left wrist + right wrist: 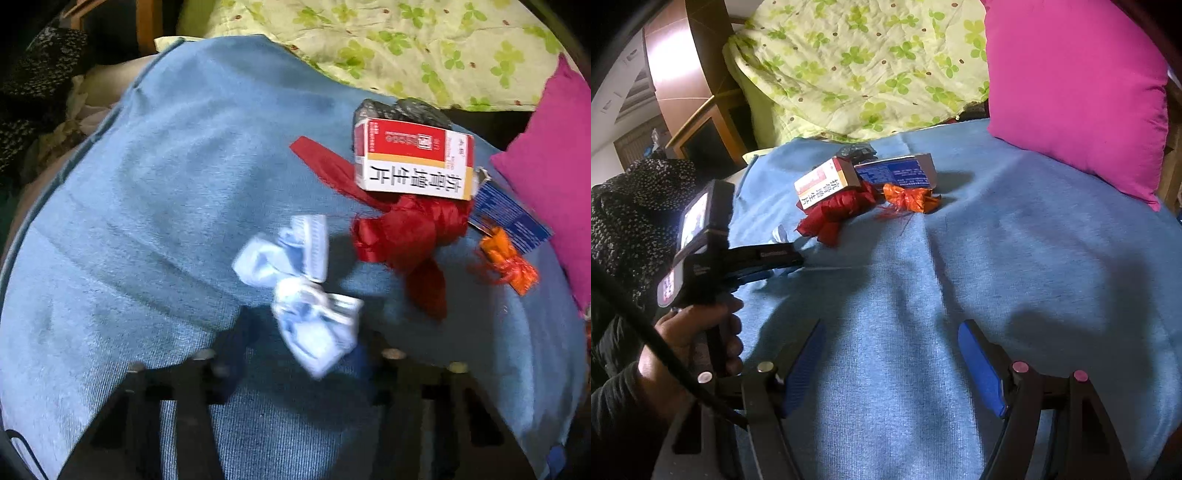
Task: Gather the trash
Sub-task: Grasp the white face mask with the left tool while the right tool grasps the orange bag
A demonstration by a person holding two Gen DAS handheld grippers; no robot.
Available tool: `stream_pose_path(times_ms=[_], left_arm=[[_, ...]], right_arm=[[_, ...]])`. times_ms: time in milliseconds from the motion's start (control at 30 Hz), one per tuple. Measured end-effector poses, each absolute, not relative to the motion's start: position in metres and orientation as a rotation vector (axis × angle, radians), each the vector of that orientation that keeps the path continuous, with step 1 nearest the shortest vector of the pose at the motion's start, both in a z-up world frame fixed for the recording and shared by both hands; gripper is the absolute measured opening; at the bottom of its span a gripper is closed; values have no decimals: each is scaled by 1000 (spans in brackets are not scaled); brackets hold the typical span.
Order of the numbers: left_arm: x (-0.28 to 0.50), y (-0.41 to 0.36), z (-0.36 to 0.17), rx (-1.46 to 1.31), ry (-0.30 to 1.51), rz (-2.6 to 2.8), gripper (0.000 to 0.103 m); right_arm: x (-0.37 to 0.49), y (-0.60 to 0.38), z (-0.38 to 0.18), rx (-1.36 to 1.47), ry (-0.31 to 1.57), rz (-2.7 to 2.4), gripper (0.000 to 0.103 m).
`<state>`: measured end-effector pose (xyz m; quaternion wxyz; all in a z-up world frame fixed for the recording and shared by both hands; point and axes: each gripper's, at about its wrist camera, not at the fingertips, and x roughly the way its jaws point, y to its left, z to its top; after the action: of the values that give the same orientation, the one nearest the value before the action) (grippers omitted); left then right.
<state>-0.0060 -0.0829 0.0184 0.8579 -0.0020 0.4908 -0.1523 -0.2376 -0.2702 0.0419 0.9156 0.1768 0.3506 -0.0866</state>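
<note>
**The bed and the room around it**

I am looking at a blue blanket [1015, 258] spread over a bed. At 12 o'clock lies a pale quilt with green clovers [857, 66], all crumpled. At 2 o'clock a bright pink pillow [1071, 92] leans on the blanket. At 10 o'clock I see brown wooden furniture [698, 110] with light shining on it. Past that, at 9 o'clock, there is a white wall [605, 162]. The corners look dark.

Black grippers; blue fingers [979, 365]; dark sleeve [613, 417]
</note>
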Motion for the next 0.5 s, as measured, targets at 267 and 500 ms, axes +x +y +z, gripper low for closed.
stream_pose_path(times_ms=[267, 500], left_arm=[[-15, -52, 20, -71, 1006, -373, 17], [-38, -36, 22, -83, 942, -389, 17]], right_arm=[[-235, -268, 41, 345, 727, -186, 77], [-223, -271, 39, 340, 765, -164, 77]])
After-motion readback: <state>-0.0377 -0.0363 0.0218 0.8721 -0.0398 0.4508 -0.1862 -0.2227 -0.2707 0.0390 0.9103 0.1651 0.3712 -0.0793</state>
